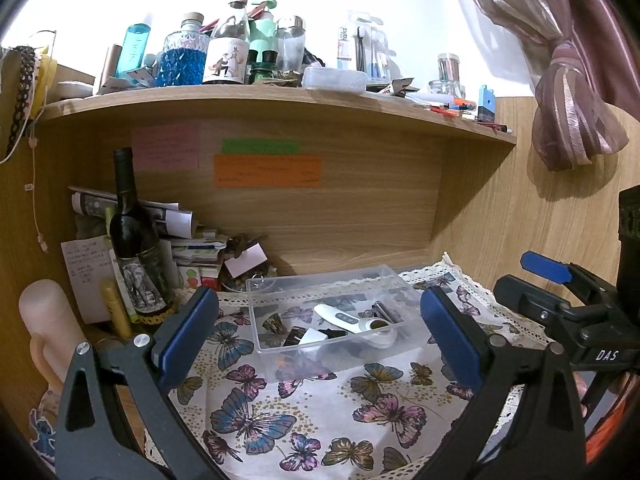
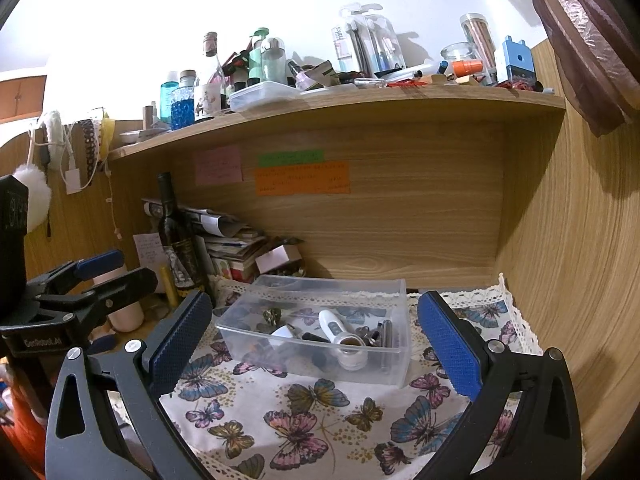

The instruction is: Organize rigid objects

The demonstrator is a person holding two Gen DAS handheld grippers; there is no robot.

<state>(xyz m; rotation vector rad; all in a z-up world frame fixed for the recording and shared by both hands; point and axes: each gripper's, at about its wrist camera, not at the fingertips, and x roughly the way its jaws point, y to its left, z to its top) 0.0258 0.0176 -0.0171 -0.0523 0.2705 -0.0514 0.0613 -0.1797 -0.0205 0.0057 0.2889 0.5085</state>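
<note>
Clear bin [image 1: 280, 344] sits between both gaping grippers [image 1: 320, 336].

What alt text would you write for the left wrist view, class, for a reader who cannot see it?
A clear plastic box holding a white thermometer and small dark items sits on a butterfly-print cloth, framed by the open left gripper. A dark wine bottle stands at left under a cluttered wooden shelf.

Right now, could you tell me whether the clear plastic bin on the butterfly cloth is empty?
Not empty. The clear bin has no lid and holds a white thermometer-like device and several small dark items.
</note>
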